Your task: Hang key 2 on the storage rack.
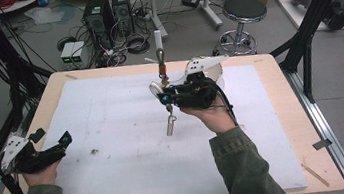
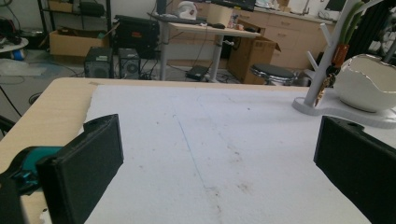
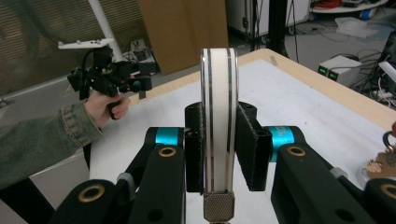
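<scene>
**White-padded surface, one disc clamped in your right tool**

Cluttered lab floor lies beyond the surface (image 1: 283,112), with two computer towers (image 1: 107,14) and one stool (image 1: 244,12). A white foam mat (image 1: 119,174) covers most of the wood, probably to cushion anything set down.

Your right tool (image 1: 162,95) is clenched on one white disc (image 3: 218,116). Its jaws press the two flat faces, so the rim stands upright between them with a knurled metal stem (image 3: 218,206) at the near end. That flat-face hold likely keeps the round piece from rolling out. One metal clip (image 1: 170,126) dangles below this tool, lifted clear of the mat.

Just ahead of the right tool stands one white branched stand (image 2: 322,70) with small trinkets (image 1: 160,60) hanging from it. I cannot count those. One white egg-shaped bowl (image 2: 366,81) sits on its base. Holding the disc this close suggests you mean to hang it or lay it there.

Your left tool (image 1: 64,140) is released, with its jaws wide apart and nothing between them. It is parked low, well off to the side of the right tool, and seems to be waiting.
</scene>
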Motion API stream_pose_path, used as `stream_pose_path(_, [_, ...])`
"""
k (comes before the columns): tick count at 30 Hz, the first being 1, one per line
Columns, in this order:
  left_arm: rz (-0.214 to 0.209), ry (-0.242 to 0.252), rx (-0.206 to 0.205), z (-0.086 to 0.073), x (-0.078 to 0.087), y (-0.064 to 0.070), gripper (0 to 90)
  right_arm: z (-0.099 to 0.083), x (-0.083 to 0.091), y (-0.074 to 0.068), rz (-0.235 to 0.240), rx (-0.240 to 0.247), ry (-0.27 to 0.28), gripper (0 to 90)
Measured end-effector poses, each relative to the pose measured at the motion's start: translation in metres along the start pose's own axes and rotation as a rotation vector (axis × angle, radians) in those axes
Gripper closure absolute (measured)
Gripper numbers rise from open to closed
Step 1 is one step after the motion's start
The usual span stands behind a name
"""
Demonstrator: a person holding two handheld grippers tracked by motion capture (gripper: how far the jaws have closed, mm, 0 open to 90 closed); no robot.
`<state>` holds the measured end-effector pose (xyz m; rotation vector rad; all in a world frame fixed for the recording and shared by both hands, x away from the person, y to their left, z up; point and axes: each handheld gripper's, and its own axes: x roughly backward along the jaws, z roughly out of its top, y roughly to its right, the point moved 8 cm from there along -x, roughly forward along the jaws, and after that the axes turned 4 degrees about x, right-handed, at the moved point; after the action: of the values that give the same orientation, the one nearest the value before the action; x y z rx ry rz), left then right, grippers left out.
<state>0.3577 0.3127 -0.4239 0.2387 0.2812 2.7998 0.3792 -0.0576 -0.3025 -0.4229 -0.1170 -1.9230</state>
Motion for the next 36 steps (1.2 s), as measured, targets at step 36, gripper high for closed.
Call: stream_pose_path(36, [-0.403, -0.048, 0.061, 0.038, -0.002, 0.086, 1.7, 0.017, -0.04, -0.027, 0.08, 0.019, 0.03, 74.1])
